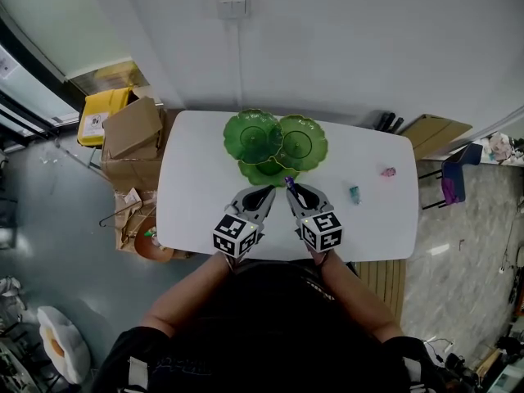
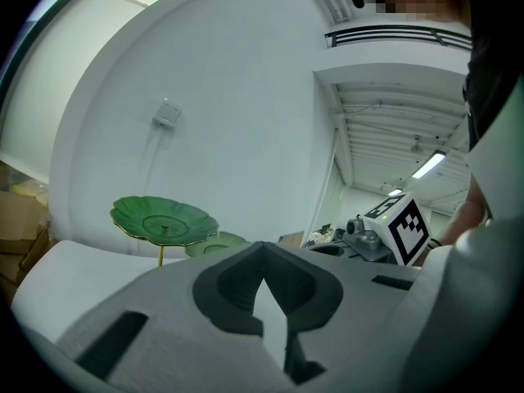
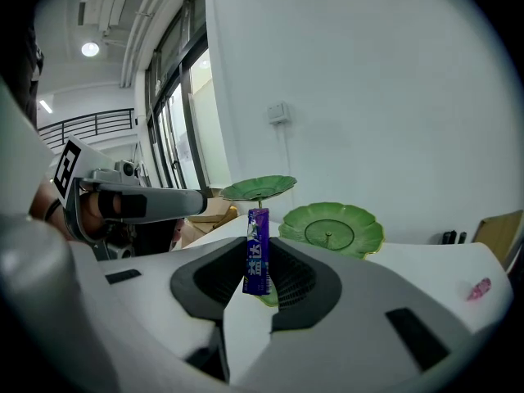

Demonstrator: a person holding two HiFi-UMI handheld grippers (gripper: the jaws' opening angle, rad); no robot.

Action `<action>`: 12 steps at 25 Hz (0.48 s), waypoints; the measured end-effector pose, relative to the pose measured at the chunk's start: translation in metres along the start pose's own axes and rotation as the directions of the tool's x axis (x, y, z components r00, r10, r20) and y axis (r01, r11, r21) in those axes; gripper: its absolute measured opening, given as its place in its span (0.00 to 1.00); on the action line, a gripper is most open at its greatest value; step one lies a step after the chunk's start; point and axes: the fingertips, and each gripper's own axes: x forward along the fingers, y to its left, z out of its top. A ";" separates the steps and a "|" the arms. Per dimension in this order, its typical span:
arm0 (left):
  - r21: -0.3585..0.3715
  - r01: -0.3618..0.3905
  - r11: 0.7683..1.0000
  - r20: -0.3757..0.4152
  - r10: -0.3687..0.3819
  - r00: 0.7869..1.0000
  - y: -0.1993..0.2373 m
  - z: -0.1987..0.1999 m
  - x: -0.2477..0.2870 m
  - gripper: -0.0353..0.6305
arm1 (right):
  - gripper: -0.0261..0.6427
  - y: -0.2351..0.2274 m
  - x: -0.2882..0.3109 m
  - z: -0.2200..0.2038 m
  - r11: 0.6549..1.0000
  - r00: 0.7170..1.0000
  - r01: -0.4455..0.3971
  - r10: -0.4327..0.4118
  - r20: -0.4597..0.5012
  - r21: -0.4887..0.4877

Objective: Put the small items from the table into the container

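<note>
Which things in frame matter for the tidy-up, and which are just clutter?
Job: purple packet held in the right gripper; teal item and pink item on the white table; green tiered dish.
Lying about: cardboard boxes, yellow bin, blue chair, wall switch.

Tiered dishes (image 1: 254, 136) are showing green w/ gold edging; pkt (image 3: 257, 252) is showing purple w/ wht lettering; table (image 1: 196, 187) is looking wht; pink item (image 1: 388, 171) & teal item (image 1: 354, 193) are lying there; marker cubes (image 1: 236, 236) are wearing blk-&-wht squares.
</note>
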 end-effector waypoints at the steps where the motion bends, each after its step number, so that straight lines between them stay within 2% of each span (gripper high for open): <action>1: 0.005 0.000 1.000 -0.002 0.000 1.000 0.001 0.001 0.003 0.06 | 0.17 -0.006 0.001 0.002 1.000 1.000 0.004 -0.004 -0.001 0.002; 12: 0.016 0.007 1.000 -0.030 -0.007 1.000 0.006 0.002 0.041 0.06 | 0.18 -0.079 0.042 0.039 0.999 0.999 0.028 -0.029 -0.043 -0.031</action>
